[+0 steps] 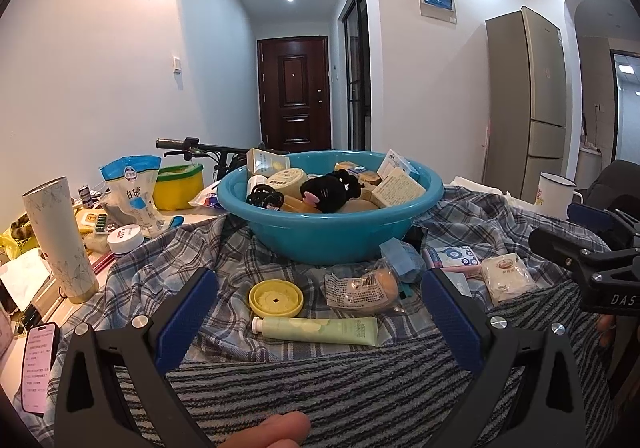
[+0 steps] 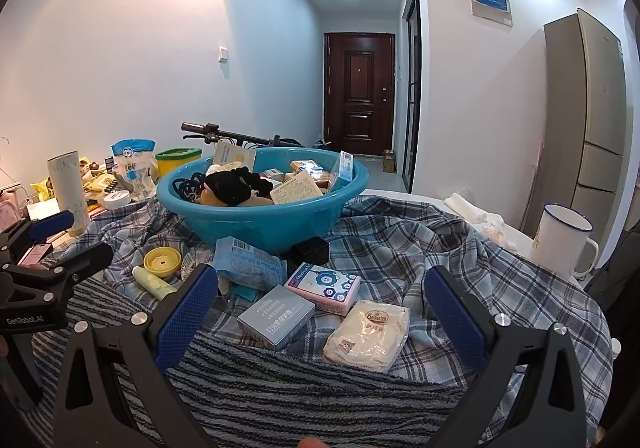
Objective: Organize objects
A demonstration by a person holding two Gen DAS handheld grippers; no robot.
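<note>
A teal basin (image 1: 332, 232) (image 2: 260, 224) filled with boxes, hair ties and a black plush stands on a plaid cloth. In front of it lie a yellow lid (image 1: 276, 298) (image 2: 162, 260), a green tube (image 1: 316, 330) (image 2: 152, 284), a clear snack packet (image 1: 362, 290), a blue packet (image 2: 250, 264), a pink flowered box (image 2: 324, 284), a grey box (image 2: 276, 316) and a white bread packet (image 2: 366, 334) (image 1: 506, 278). My left gripper (image 1: 318, 318) is open around the tube and lid. My right gripper (image 2: 320, 316) is open around the grey box and bread packet.
A tall patterned tumbler (image 1: 60, 240), sugar bag (image 1: 134, 195), yellow tub (image 1: 176, 185), white jar (image 1: 125, 240) and phone (image 1: 40, 368) crowd the left. A white enamel mug (image 2: 562, 240) stands at the right. A striped towel (image 1: 320, 396) covers the near edge. A fingertip (image 1: 276, 432) shows below.
</note>
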